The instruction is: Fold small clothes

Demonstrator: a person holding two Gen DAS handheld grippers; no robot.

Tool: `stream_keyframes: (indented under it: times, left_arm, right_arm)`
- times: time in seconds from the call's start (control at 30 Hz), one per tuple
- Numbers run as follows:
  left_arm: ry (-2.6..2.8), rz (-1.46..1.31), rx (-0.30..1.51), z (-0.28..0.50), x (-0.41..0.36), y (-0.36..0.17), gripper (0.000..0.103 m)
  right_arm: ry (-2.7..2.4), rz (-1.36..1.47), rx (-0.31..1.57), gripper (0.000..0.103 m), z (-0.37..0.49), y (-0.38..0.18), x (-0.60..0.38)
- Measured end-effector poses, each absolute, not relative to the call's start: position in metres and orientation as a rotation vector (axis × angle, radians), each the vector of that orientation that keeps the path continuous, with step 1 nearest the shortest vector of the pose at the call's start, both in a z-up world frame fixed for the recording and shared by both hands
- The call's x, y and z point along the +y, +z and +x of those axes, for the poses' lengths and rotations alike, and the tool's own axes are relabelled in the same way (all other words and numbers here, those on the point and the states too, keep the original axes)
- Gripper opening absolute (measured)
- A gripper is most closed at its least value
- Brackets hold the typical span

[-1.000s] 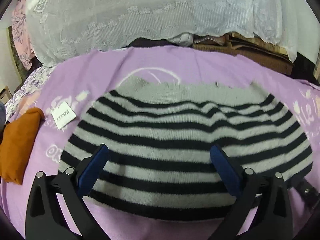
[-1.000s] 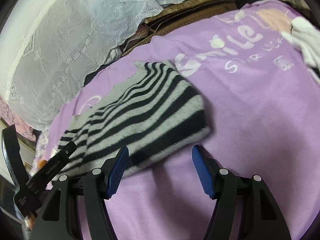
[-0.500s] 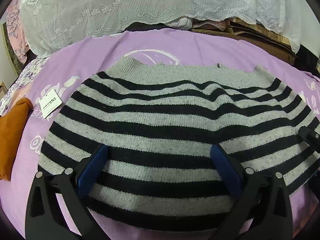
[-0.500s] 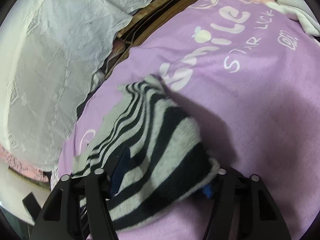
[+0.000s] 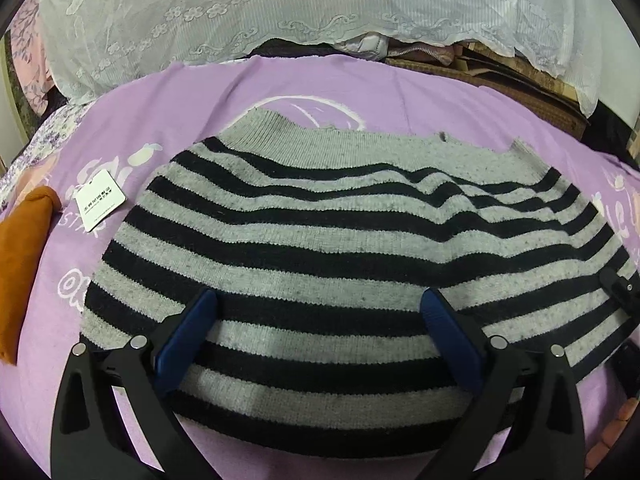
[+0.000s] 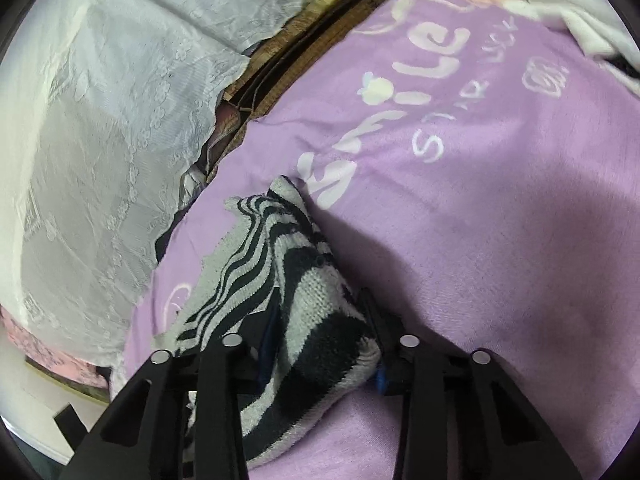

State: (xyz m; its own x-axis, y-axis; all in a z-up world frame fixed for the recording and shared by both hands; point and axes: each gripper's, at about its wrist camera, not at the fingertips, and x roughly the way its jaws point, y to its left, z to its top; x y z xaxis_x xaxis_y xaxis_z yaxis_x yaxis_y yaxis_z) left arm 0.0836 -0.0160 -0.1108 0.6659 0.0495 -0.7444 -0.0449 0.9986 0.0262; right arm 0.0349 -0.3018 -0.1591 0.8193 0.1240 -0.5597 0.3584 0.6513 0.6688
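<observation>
My right tongs (image 6: 320, 340) are closing on the near right corner of the striped sweater (image 5: 340, 248), with a thick bunch of knit between the blue pads; the wool bulges out past both fingers, so I judge the pads are already pressing on it. My left tongs (image 5: 316, 312) stand spread wide, hovering low over the near hem with nothing between them, though I cannot tell whether the fingertips brush the knit.

The sweater lies flat on the purple bedspread (image 5: 360, 92), hem toward me, neckline away. It looks soft, limp and fuzzy: it should be light, sag wherever it is unsupported, and grip the pads well rather than slip. I judge no risk of damage beyond stretching the knit if I pull hard from one corner. The corner the right tongs are taking seems a sound hold; for the left, I would take the opposite hem corner or side seam, catching both layers so the front and back travel together.

To the left of the sweater lies a white paper tag (image 5: 100, 198), then an orange cloth (image 5: 24, 260) at the edge. Beyond the neckline a white lace cover (image 5: 280, 12) hangs over piled things, and far right a white garment (image 6: 576, 12) rests on the bedspread.
</observation>
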Motion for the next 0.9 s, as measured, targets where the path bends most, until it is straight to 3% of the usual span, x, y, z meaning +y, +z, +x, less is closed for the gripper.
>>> stream_keyframes:
  times: [0.3,0.53,0.9]
  left_arm:
    - [-0.048,-0.044,0.883,0.106,-0.015,-0.088,0.099]
    - [-0.063,0.084,0.854,0.148,-0.042,-0.058,0.099]
    - [-0.095,0.198,0.907,0.200,-0.092,-0.069,0.099]
  right_arm:
    - [-0.088,0.691,0.552,0.030,0.031,-0.116,-0.277]
    - [-0.031,0.581,0.527,0.029,0.027,-0.097,-0.258]
    - [0.046,0.378,0.509,0.029,0.020,-0.069,-0.206]
